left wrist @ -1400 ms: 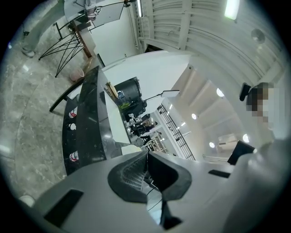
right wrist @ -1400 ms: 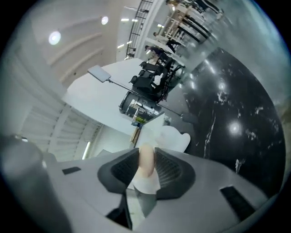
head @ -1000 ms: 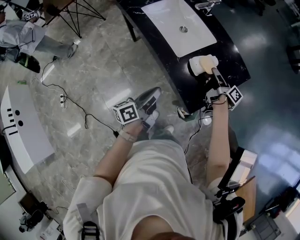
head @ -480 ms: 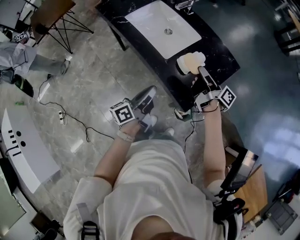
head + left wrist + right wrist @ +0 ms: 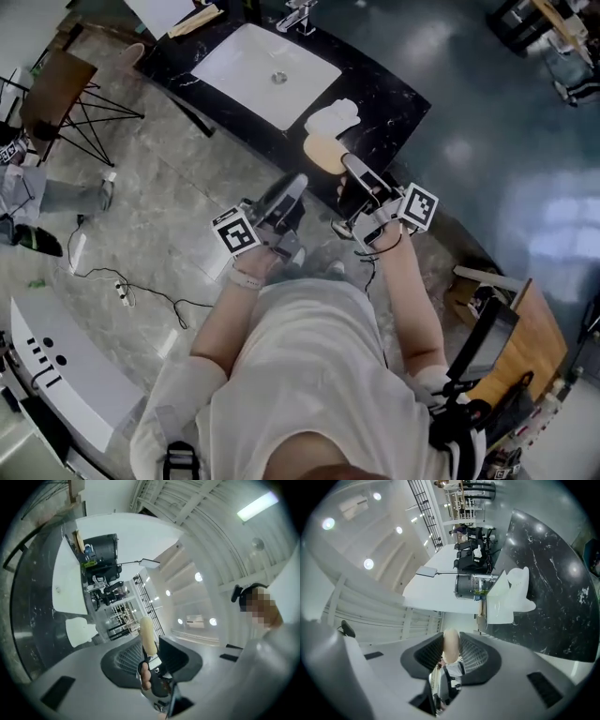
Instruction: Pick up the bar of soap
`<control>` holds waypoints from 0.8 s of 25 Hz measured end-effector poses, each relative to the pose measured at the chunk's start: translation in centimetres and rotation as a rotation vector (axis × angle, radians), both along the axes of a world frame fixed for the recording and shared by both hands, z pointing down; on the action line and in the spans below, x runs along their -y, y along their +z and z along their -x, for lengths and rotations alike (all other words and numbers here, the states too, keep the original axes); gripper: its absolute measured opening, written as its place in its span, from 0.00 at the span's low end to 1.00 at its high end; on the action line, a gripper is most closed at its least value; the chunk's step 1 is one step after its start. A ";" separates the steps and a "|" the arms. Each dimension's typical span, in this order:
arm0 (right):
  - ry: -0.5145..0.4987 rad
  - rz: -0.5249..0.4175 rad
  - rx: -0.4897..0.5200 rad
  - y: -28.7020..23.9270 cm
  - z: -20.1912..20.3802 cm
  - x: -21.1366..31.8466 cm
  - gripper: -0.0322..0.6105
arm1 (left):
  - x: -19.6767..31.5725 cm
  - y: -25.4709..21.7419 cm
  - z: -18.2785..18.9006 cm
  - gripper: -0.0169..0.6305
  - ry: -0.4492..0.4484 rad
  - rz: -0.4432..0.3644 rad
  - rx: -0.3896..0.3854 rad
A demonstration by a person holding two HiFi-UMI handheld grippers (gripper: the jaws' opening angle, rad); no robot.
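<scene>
Head view takes in a grey marble floor [image 5: 159, 216] and, at the far side, a black marble counter [image 5: 394, 94] with white veins. A white rectangular basin [image 5: 253, 70] is sunk into the counter, with a chrome faucet [image 5: 298, 14] at its far edge. A chair with a wooden seat [image 5: 56, 94] and thin black legs stands on the floor at the far left.

To the right of the basin a white soap dish [image 5: 335, 116] sits on the counter.

Both tools are raised in front of the person's chest, side by side and pointing toward the counter. The right gripper [image 5: 342, 161] has its two ribbed pads clamped on the bar of soap [image 5: 323, 152]. The right gripper view shows the pale bar [image 5: 451, 646] pinched upright between them, with the dish [image 5: 513, 595] well beyond. The soap is off the dish, just on its near side, over the counter's near edge.

The left gripper [image 5: 296, 180] is just to the left of the soap. Its jaws have just been opening and stand a little apart, pressing on nothing. Its own view shows the cream bar [image 5: 147, 633] in line with the gap. I cannot tell whether the bar sits inside the gap or just past the tips.
</scene>
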State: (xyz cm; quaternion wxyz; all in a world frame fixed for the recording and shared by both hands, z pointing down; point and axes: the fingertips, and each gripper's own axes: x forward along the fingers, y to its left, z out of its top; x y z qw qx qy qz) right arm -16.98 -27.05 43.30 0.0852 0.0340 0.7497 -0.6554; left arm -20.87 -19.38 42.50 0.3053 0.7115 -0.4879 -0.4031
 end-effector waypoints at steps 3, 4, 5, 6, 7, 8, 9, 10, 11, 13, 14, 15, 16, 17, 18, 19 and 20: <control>0.016 -0.003 -0.012 0.6 -0.6 -0.1 0.24 | 1.8 -0.2 -1.6 0.26 0.068 -0.012 0.016; 0.023 -0.010 -0.018 0.8 -0.8 -0.3 0.24 | 2.1 -0.3 -2.1 0.27 0.086 -0.020 0.020; 0.028 -0.018 -0.022 0.8 -1.1 -0.5 0.24 | 2.4 -0.4 -2.5 0.28 0.099 -0.024 0.019; 0.033 -0.026 -0.025 0.8 -1.4 -0.8 0.24 | 2.6 -0.4 -2.8 0.28 0.108 -0.026 0.016; 0.038 -0.034 -0.025 0.7 -1.6 -1.0 0.24 | 2.9 -0.5 -3.0 0.28 0.116 -0.026 0.010; 0.042 -0.043 -0.023 0.6 -1.6 -1.1 0.24 | 3.2 -0.5 -3.0 0.28 0.124 -0.027 0.003; 0.045 -0.056 -0.021 0.4 -1.7 -1.4 0.24 | 3.4 -0.6 -3.1 0.28 0.131 -0.029 -0.006; 0.048 -0.074 -0.021 0.3 -1.9 -1.7 0.24 | 3.5 -0.6 -3.2 0.28 0.135 -0.032 -0.014; 0.052 -0.096 -0.023 0.1 -2.1 -2.2 0.24 | 3.5 -0.7 -3.3 0.28 0.139 -0.034 -0.022; 0.071 -0.133 -0.030 -0.1 -2.7 -2.8 0.24 | 3.6 -0.7 -3.7 0.23 0.149 -0.038 -0.045; 0.085 -0.140 -0.031 -0.1 -3.0 -2.9 0.24 | 3.6 -0.6 -4.0 0.22 0.160 -0.041 -0.068; 0.100 -0.141 -0.032 0.0 -3.3 -2.9 0.24 | 3.7 -0.4 -4.2 0.21 0.176 -0.041 -0.097; 0.115 -0.142 -0.032 0.0 -3.5 -2.8 0.24 | 3.7 -0.1 -4.5 0.20 0.191 -0.036 -0.122; 0.130 -0.144 -0.034 0.1 -3.7 -2.7 0.24 | 3.9 0.1 -4.7 0.20 0.203 -0.030 -0.131; 0.144 -0.148 -0.038 0.1 -3.9 -2.6 0.24 | 4.0 0.3 -4.9 0.20 0.214 -0.025 -0.132; 0.156 -0.153 -0.043 0.2 -4.0 -2.5 0.24 | 4.1 0.4 -5.0 0.20 0.225 -0.022 -0.146; 0.166 -0.158 -0.050 0.2 -4.1 -2.4 0.24 | 4.2 0.4 -5.2 0.20 0.235 -0.021 -0.166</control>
